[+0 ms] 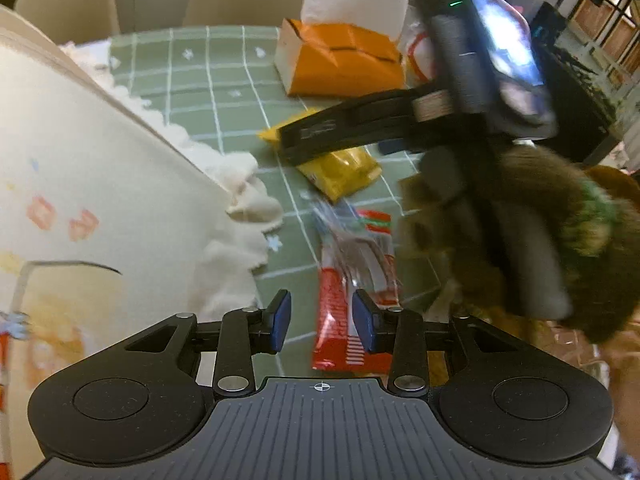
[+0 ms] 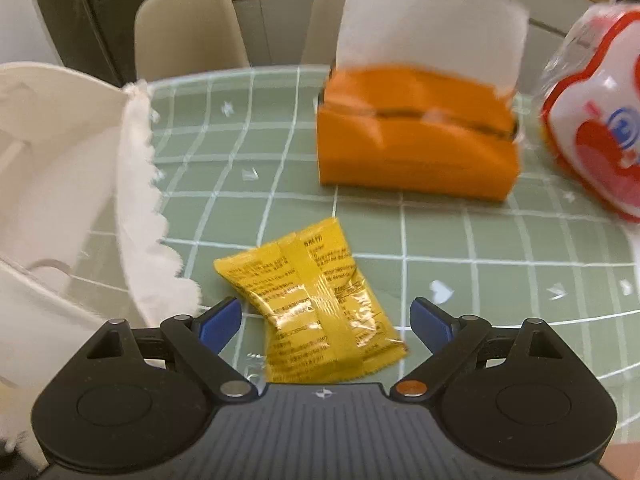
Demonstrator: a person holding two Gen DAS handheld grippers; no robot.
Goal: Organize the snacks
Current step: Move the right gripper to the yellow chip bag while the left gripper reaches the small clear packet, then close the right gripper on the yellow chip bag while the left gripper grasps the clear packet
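Note:
A yellow snack packet [image 2: 312,304] lies on the green checked tablecloth, between the open fingers of my right gripper [image 2: 326,320], which hovers just over it. The packet also shows in the left wrist view [image 1: 340,170], partly under the right gripper's black body [image 1: 360,128]. A red and white snack wrapper [image 1: 344,304] lies on the table below my left gripper [image 1: 322,322], which is open and holds nothing. A white fabric basket with a scalloped rim [image 2: 132,200] stands at the left, and it also shows in the left wrist view [image 1: 100,200].
An orange tissue box [image 2: 416,136] with white tissue stands at the back middle. A red and white plastic-wrapped package [image 2: 596,120] sits at the far right. Two beige chairs [image 2: 188,28] stand behind the table. A fuzzy brown sleeve [image 1: 540,240] holds the right gripper.

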